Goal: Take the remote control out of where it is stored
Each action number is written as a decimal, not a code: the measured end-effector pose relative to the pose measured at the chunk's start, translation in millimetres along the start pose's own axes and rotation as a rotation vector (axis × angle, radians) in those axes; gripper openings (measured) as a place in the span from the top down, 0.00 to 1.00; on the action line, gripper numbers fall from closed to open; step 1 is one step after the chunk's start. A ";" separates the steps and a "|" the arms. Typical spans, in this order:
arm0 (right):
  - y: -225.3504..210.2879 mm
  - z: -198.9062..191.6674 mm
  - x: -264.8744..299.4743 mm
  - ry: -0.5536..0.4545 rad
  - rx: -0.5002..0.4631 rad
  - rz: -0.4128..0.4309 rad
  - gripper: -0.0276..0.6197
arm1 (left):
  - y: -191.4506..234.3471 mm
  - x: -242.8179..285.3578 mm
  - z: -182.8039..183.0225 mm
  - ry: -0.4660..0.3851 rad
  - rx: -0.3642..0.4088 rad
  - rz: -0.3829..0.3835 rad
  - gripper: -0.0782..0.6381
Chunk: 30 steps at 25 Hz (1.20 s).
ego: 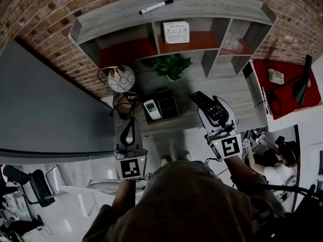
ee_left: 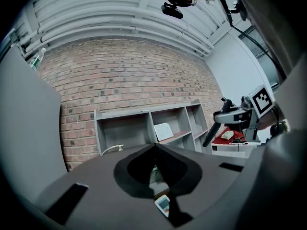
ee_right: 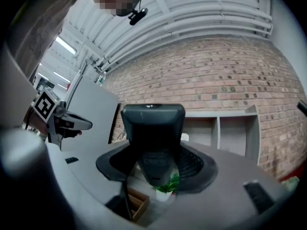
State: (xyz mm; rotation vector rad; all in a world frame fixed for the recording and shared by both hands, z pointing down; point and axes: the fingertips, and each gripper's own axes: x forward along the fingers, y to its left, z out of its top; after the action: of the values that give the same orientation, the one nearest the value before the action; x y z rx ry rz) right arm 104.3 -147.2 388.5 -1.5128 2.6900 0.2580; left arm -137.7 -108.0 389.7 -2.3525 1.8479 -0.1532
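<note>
My right gripper (ego: 216,112) is shut on a black remote control (ego: 200,99) and holds it above the front right part of the grey desk (ego: 222,84). In the right gripper view the black remote control (ee_right: 152,128) stands up between the jaws of the right gripper (ee_right: 156,169), blocking most of the view ahead. A small white remote (ego: 152,109) lies in a wooden box (ego: 169,106) on the desk. My left gripper (ego: 130,122) hovers just left of that box, jaws together and empty. In its own view the left gripper (ee_left: 156,147) has the white remote (ee_left: 163,204) below it.
A grey shelf unit (ego: 176,14) stands at the back against the brick wall, with a marker (ego: 156,6) on top and a card (ego: 176,32) inside. A potted plant (ego: 170,65) and a round lamp (ego: 121,78) sit on the desk. A red-topped side table (ego: 285,79) is at the right.
</note>
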 end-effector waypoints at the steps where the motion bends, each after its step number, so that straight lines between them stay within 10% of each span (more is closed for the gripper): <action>1: -2.9 -9.8 4.6 0.035 0.007 0.006 0.57 | -0.8 0.1 -1.3 0.003 -0.001 -0.002 0.88; 30: 7.9 -239.0 54.3 0.820 -0.062 0.307 0.57 | -4.1 -9.7 -21.1 0.077 -0.011 0.016 0.88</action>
State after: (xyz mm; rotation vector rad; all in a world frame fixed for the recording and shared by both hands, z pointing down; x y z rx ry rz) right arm 79.4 -228.9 618.4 -1.4305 3.5661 -0.3672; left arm -139.7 -98.8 411.3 -2.3712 1.9059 -0.2359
